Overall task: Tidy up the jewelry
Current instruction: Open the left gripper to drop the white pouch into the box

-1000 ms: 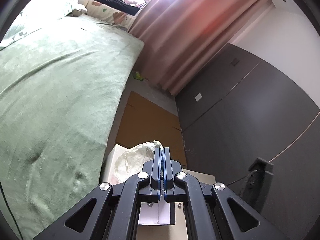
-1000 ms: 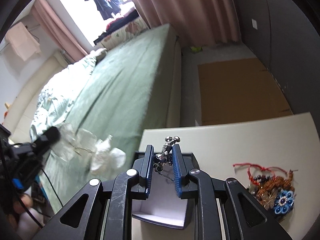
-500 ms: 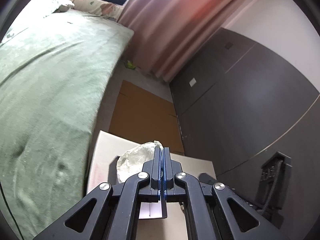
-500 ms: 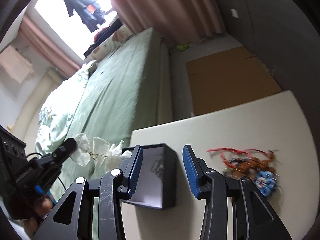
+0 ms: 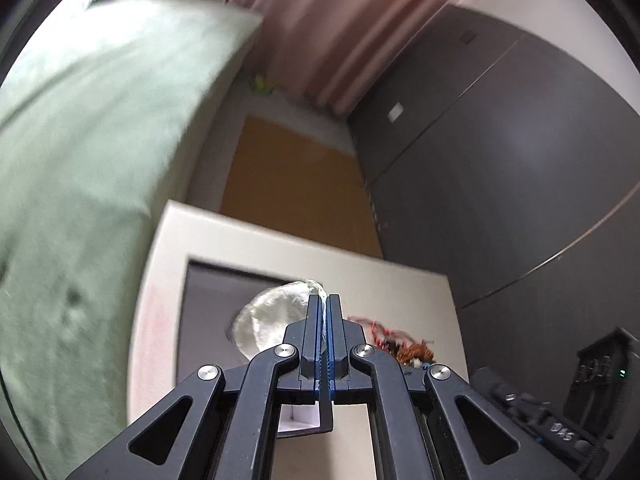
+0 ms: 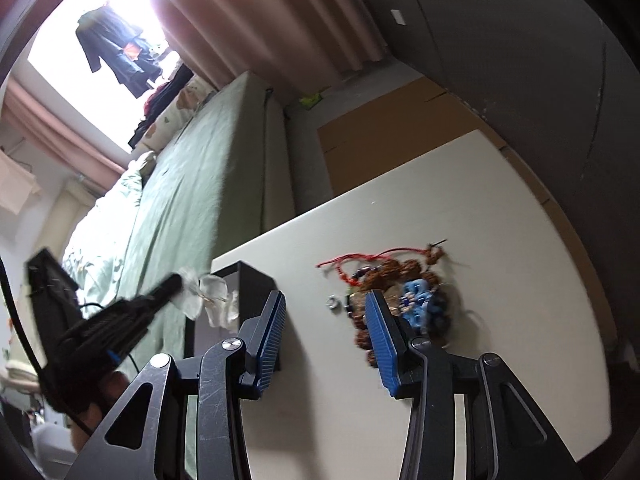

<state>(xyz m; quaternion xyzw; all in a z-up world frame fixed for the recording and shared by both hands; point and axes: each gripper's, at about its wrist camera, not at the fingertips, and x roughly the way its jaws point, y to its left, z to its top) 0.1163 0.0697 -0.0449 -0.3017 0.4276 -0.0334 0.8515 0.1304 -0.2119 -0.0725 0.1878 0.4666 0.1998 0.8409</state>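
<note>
Jewelry pile (image 6: 404, 292) just beyond parted, empty right gripper (image 6: 326, 340) (left pinching plastic bag (image 5: 272, 320)).

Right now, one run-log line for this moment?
left tongs: shut on clear plastic bag | right tongs: open, empty | beaded bracelet pile: on white table

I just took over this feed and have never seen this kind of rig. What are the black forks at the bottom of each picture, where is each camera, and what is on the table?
The black forks are two handheld grippers, one in each of a person's hands. Each picture comes from a camera on one gripper, looking along its fingers.

The left camera shows the left gripper shut on a clear plastic bag, above a dark box on the white table.

The right camera shows the right gripper open with nothing between its blue pads, above the table. A tangle of jewelry, with red cord, brown beads and a blue piece, lies partly behind its right finger. The box and the other gripper with the bag appear at the left.
</note>
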